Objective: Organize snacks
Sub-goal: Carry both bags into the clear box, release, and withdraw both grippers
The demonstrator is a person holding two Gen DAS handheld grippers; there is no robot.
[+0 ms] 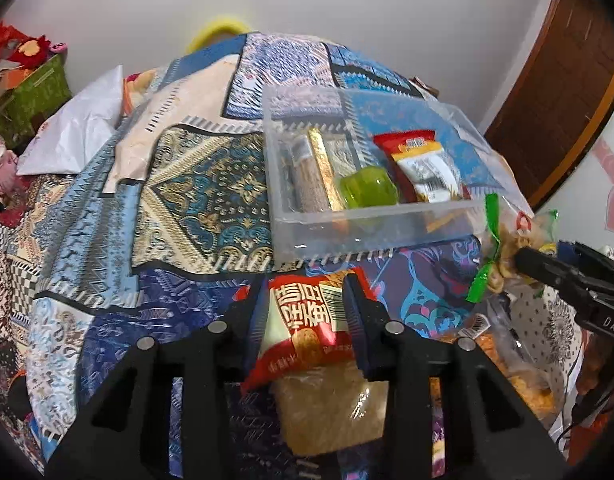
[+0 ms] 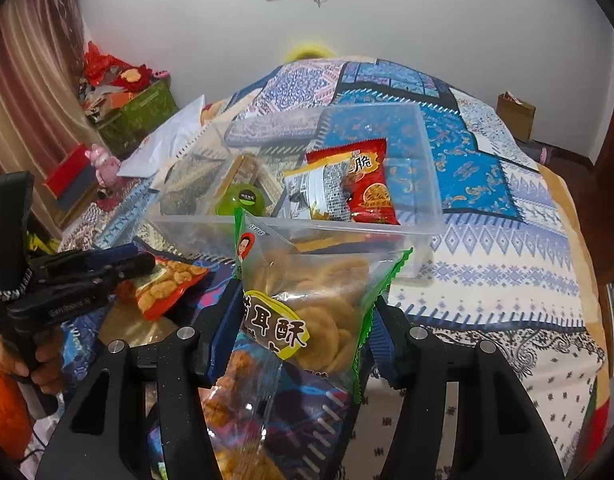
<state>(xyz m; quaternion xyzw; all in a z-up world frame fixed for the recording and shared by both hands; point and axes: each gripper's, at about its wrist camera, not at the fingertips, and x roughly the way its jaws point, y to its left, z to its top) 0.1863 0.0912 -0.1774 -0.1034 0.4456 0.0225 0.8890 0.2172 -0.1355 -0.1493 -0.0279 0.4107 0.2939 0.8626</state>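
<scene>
My left gripper (image 1: 307, 312) is shut on a red snack packet (image 1: 307, 320) and holds it just in front of the clear plastic box (image 1: 347, 228). It also shows in the right wrist view (image 2: 147, 262) with the red packet (image 2: 167, 284). My right gripper (image 2: 303, 320) is shut on a clear green-edged bag of round cookies (image 2: 315, 304), held near the front wall of the box (image 2: 431, 208); this bag shows at the right of the left wrist view (image 1: 503, 252). In the box lie a red packet (image 2: 367, 184), a white packet (image 2: 315, 192), a green jelly cup (image 2: 241, 200) and a gold-wrapped bar (image 1: 323, 164).
A patterned blue quilt (image 1: 147, 208) covers the bed. More snack bags lie under the grippers (image 1: 327, 412) (image 2: 243, 420). A white pillow (image 1: 79, 128) and a green bin (image 2: 139, 116) are at the left. A wooden door (image 1: 555, 92) stands at the right.
</scene>
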